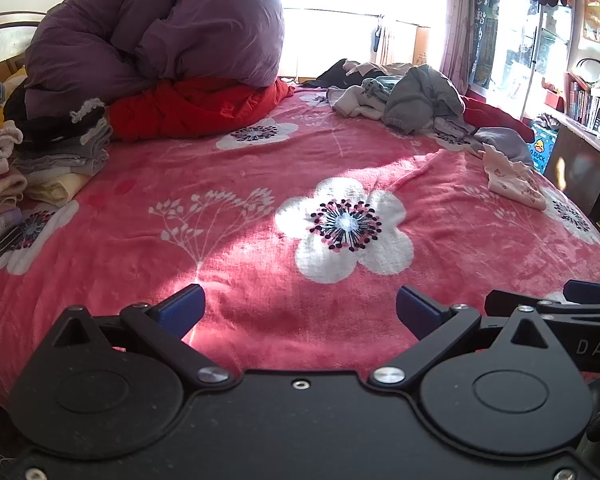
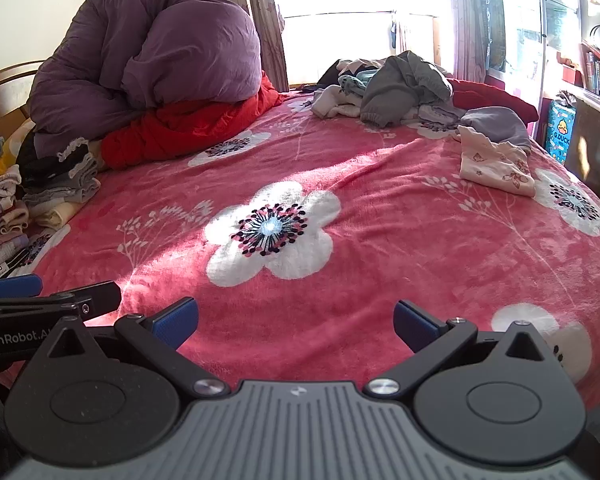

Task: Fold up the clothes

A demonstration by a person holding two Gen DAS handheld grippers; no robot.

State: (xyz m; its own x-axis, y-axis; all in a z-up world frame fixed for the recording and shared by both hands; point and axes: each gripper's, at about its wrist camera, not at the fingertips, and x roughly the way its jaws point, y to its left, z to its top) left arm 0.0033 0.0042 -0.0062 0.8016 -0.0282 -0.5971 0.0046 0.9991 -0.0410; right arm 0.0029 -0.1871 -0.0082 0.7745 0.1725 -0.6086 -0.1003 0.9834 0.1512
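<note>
Both tools (image 1: pixel 300 308) (image 2: pixel 296 320) gape over blanket (image 1: pixel 260 288) (perhaps hovering).

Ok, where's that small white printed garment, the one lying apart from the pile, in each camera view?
Left wrist: the white printed garment lies far right, mid-height, near the bed's edge.
Right wrist: the same garment sits right of centre, upper half.
Shared landmark: the big white flower on the pink blanket, to the garment's lower left.

Sunlit window (image 1: pixel 340 20) behind pink floral bed (image 1: pixel 260 300), bookshelf (image 1: pixel 588 104) rightward.
</note>
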